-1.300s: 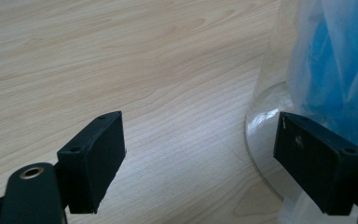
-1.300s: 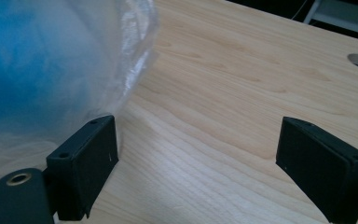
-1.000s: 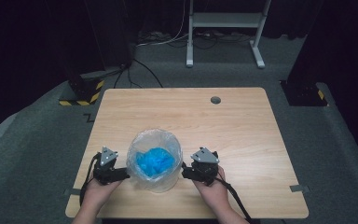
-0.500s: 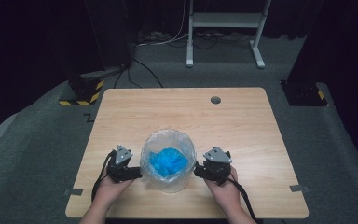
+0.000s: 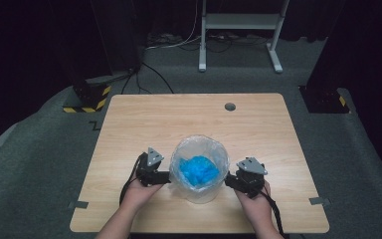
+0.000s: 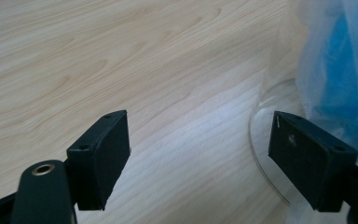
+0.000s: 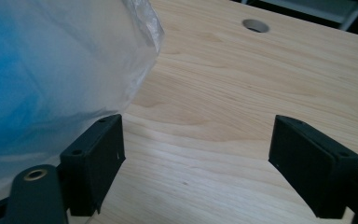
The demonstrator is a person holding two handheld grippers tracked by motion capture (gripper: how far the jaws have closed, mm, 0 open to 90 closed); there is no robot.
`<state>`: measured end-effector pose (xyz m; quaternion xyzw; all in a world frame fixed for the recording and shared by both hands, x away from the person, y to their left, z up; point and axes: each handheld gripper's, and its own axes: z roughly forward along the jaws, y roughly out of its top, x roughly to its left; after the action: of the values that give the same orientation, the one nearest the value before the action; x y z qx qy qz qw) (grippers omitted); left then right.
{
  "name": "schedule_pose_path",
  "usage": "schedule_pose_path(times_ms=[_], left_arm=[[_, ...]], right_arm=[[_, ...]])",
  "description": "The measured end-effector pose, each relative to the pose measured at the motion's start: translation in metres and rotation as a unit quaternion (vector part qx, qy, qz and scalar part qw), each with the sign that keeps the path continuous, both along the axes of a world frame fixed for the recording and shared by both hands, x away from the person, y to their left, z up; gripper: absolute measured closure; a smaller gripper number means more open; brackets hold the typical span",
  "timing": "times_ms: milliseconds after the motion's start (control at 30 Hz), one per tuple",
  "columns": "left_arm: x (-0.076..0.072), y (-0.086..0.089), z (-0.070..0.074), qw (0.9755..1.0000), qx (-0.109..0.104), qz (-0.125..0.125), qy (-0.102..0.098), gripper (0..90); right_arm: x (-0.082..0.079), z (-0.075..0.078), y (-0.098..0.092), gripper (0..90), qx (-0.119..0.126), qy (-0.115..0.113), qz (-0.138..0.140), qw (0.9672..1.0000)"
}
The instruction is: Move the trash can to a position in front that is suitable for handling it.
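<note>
Standing on the near half of the wooden table (image 5: 129, 124), roughly midway between its left and right edges, a clear round container (image 5: 199, 172) is seen, lined with a thin translucent plastic bag (image 5: 218, 149) whose rim is folded over the top. Something crumpled and bright blue (image 5: 195, 169) is held inside the bag; what it is cannot be told.

The container is flanked by two grippers, each held in a hand. The left gripper (image 5: 165, 176) is placed just left of the container, with its jaws spread wide and nothing clamped between them. In the left gripper view, one jaw is seen right beside the container's clear base and the blue-tinted bag, though contact cannot be confirmed. The right gripper (image 5: 229, 181) is placed just right of the container, its jaws likewise held wide apart and empty. In the right gripper view, the bag is seen bulging over one jaw, while bare wood lies between the jaws.

A round hole (image 5: 230, 106) is cut in the table's far side.
</note>
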<state>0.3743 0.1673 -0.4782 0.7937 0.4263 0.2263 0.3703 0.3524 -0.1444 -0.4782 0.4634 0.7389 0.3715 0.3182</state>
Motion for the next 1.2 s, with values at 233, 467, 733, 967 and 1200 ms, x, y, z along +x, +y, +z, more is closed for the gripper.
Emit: schedule_pose_path(times_ms=[233,467,733,967,1200], left_arm=[[0.019,-0.025,0.0,0.9999,-0.002,0.014,-0.006,19.6],[0.02,-0.012,0.0,0.9993,-0.019,0.034,0.001,14.5],[0.003,0.003,0.012,0.999,-0.032,0.024,-0.02,15.0],[-0.019,0.016,0.038,0.9934,-0.083,0.036,-0.07,15.3],[-0.042,0.015,0.06,0.9839,-0.125,0.043,-0.12,15.0]], right_arm=[[0.005,-0.004,-0.022,22.2,0.016,0.003,-0.031,0.9994],[0.005,-0.004,-0.029,17.8,0.022,0.011,-0.034,0.9991],[-0.007,0.008,-0.041,17.8,0.043,-0.005,-0.033,0.9985],[-0.019,0.029,-0.042,17.8,0.055,-0.04,-0.016,0.9976],[-0.024,0.053,-0.046,17.8,0.087,-0.091,-0.021,0.9918]])
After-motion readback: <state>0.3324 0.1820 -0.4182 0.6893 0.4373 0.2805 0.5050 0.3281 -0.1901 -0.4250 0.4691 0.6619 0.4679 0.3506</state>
